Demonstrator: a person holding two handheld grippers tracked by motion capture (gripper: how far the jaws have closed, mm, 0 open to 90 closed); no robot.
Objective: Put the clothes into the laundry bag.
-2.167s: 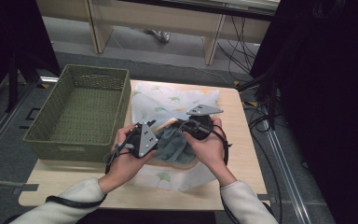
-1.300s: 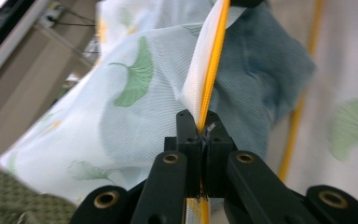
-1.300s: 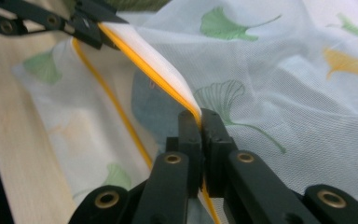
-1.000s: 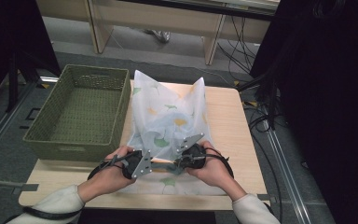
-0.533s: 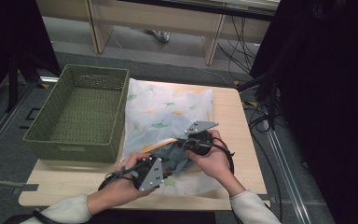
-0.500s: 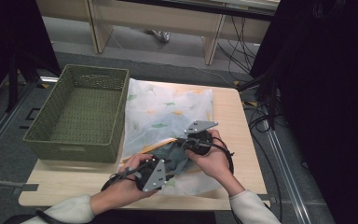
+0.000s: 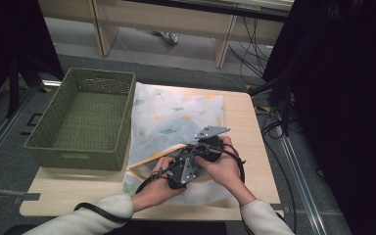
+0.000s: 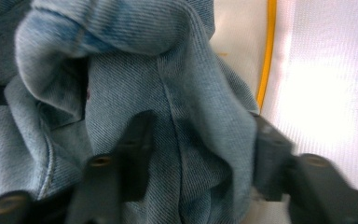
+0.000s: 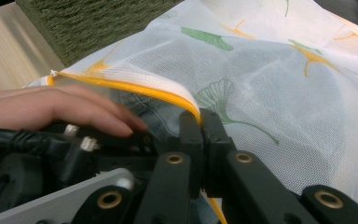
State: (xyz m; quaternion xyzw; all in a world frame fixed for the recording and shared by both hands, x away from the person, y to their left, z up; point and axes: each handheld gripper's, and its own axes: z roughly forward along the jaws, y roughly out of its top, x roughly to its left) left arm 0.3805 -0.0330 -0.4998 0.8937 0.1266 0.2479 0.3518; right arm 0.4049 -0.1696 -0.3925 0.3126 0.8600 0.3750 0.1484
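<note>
Seen from above: a wooden table (image 7: 247, 122) with a green woven basket (image 7: 81, 117) at its left and a white mesh laundry bag (image 7: 176, 112), printed with green and orange leaves, lying flat just beside the basket and touching its right wall. Both hands low on the bag's near end, close together, cables trailing off toward the table's near edge.

Left gripper (image 8: 193, 154) pushed into a bundle of blue denim (image 8: 135, 93), jaws spread apart with a thick fold of the cloth between them (pressing on it from both sides, though how firmly cannot be told). White mesh and a yellow edge strip (image 8: 265, 60) just to the right of the denim in the left gripper view.

Right gripper (image 9: 199, 123) with jaws closed together on the bag's yellow-trimmed opening edge (image 9: 135, 86), lifting it slightly. Denim (image 9: 156, 116) visible under that raised edge, inside the mouth of the bag. Left hand (image 9: 51, 109) lying just beside the right gripper, fingers resting over the dark body of the left gripper.
</note>
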